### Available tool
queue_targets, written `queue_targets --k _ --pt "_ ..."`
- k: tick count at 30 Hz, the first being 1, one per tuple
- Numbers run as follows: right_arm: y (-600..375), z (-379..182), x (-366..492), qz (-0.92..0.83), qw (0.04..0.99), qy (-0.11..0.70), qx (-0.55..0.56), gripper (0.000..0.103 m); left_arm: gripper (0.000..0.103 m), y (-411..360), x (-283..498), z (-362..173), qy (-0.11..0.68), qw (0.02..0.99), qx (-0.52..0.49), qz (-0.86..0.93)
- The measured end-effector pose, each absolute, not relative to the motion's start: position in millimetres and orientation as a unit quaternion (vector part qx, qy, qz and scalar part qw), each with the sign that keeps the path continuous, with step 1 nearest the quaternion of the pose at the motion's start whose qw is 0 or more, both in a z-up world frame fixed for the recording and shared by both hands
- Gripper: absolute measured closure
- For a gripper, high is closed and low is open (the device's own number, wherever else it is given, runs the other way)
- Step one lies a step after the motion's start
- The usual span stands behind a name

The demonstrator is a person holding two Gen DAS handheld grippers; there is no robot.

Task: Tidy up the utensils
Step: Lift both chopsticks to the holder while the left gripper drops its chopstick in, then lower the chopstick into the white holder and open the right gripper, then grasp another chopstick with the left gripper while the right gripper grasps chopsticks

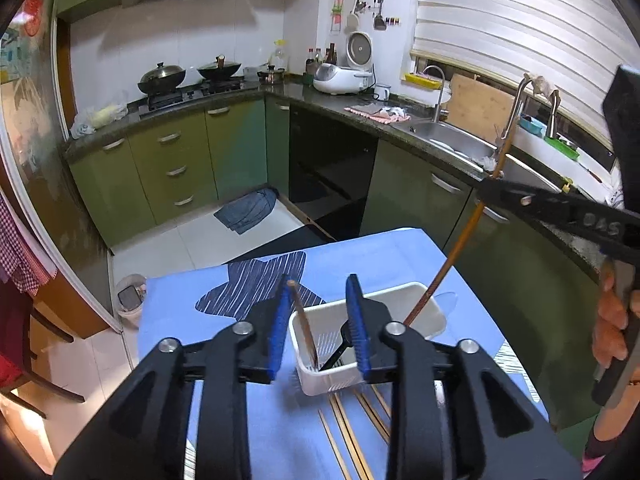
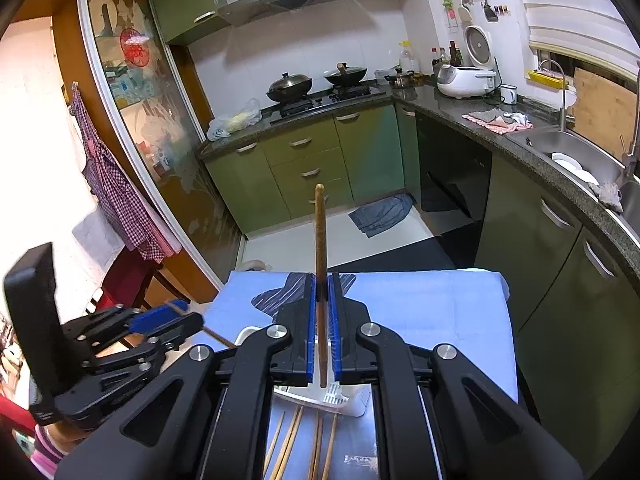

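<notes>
White basket [image 1: 430, 312], brown chopstick [image 1: 307, 330] inside

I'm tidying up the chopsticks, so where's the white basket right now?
The white basket sits on the blue tablecloth, right beyond the left hand-held gripper in its view, with loose chopsticks lying on the cloth just in front of it.

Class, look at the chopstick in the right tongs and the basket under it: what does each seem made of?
Chopstick: probably wood or bamboo, brown, matt, faint grain. Basket: likely moulded plastic, white, smooth, with a slotted bottom.
</notes>
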State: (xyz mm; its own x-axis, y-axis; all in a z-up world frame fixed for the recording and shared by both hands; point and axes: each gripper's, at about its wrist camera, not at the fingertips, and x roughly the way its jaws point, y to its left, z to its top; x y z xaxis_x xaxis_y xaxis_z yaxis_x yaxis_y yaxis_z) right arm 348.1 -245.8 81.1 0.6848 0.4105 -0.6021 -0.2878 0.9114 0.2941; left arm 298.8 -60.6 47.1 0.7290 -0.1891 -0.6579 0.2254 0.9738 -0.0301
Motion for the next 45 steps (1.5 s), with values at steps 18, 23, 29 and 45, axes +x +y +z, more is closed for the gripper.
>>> queue_targets --k 18,23,29,45 --pt "-226.0 62.2 328.1 0.197 0.912 0.353 0.067 0.094 0.064 -44.2 238.5 7.4 0.421 0.895 0.025 -0.142" --pt "-233.3 79.9 308.9 0.197 0.919 0.336 0.057 0.087 0.064 -45.1 239.9 -26.6 0.472 0.869 0.006 -0.15" --pt "-241.5 89.5 284.9 0.208 0.921 0.325 0.06 0.082 0.064 -49.2 237.0 -56.4 0.5 0.854 0.009 -0.143" --pt "-294.9 -51.7 194.8 0.197 0.879 0.427 0.076 0.066 0.08 -64.3 268.4 -159.8 0.623 0.777 0.017 -0.095"
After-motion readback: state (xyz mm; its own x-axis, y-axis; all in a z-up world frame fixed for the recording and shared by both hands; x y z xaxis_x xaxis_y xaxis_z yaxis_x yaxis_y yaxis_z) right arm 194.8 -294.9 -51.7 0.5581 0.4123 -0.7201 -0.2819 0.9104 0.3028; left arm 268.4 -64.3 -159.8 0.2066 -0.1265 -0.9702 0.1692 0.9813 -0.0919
